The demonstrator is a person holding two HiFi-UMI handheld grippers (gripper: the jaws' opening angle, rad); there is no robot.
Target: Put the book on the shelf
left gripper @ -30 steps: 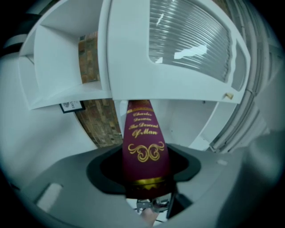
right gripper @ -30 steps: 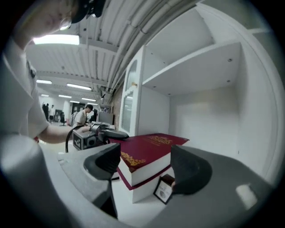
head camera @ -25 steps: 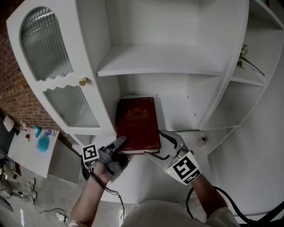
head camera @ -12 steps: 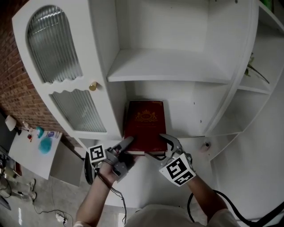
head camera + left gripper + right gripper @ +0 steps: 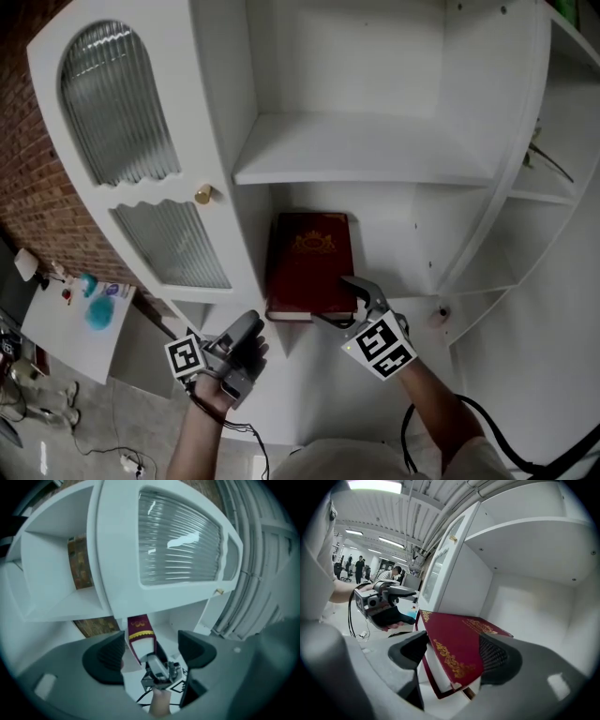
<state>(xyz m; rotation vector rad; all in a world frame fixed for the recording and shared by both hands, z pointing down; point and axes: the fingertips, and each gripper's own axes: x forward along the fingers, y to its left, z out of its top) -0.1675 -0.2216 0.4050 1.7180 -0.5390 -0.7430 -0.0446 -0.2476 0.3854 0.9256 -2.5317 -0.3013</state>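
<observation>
A dark red book [image 5: 309, 262] with gold ornament lies flat on the low shelf [image 5: 394, 253] of a white cabinet. My right gripper [image 5: 339, 302] is shut on its near right corner, and in the right gripper view the cover [image 5: 459, 644] sits clamped between the pads. My left gripper [image 5: 248, 339] hangs below and left of the book, off it. Its jaws have just been opening and stand open with nothing between them. In the left gripper view [image 5: 152, 651] the book's spine [image 5: 139, 631] shows some way beyond the pads.
A cabinet door with ribbed glass [image 5: 122, 103] and a brass knob [image 5: 202, 195] stands left of the shelf bay. A higher shelf board [image 5: 366, 150] is above the book. Side shelves with a plant stem [image 5: 544, 161] are at the right. A brick wall [image 5: 28, 187] lies left.
The left gripper has let go of the book's near left corner and drawn back down and left, with its jaws wider. The right gripper has pushed the book deeper onto the shelf.
</observation>
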